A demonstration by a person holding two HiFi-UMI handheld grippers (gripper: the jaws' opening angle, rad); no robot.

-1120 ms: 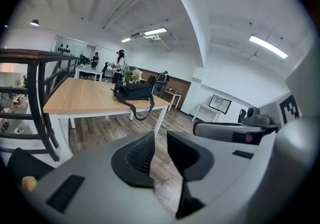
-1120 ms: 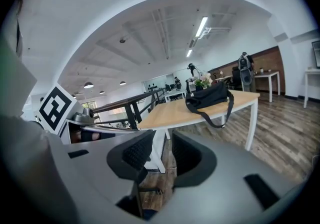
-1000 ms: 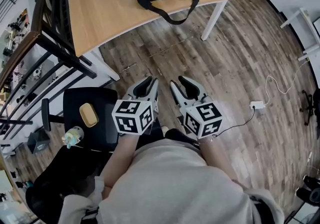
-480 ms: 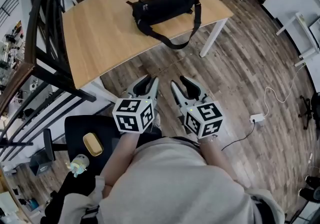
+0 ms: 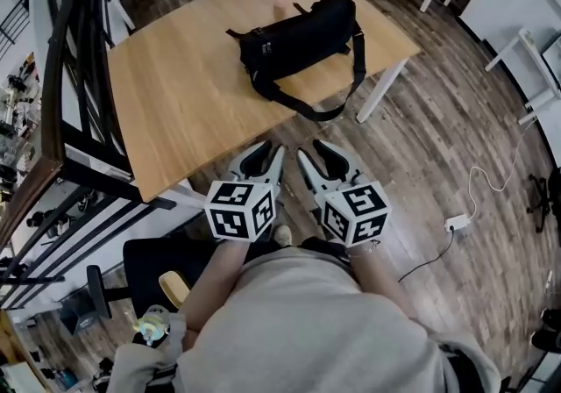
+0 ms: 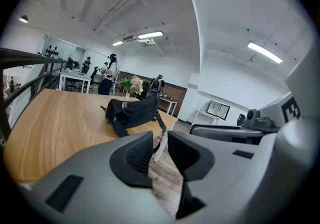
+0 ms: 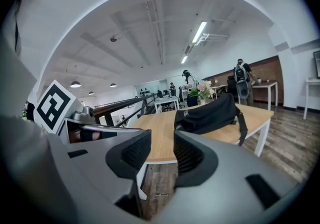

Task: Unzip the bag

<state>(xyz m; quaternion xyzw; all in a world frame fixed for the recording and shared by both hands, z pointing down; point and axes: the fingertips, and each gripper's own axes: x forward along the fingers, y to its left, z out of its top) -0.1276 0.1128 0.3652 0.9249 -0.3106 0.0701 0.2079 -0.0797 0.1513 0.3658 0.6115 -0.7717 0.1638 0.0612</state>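
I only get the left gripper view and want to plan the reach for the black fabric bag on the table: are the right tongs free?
Observer: Yes; the right tongs have just been opening and stand apart, nothing between them.
Operator: Are both over the table yet?
Observer: No; the head view shows the left tongs and the right short of the light wooden table, above the plank floor.
Operator: Anything on that floor?
Observer: A small white power adapter with its cable, off to the right.
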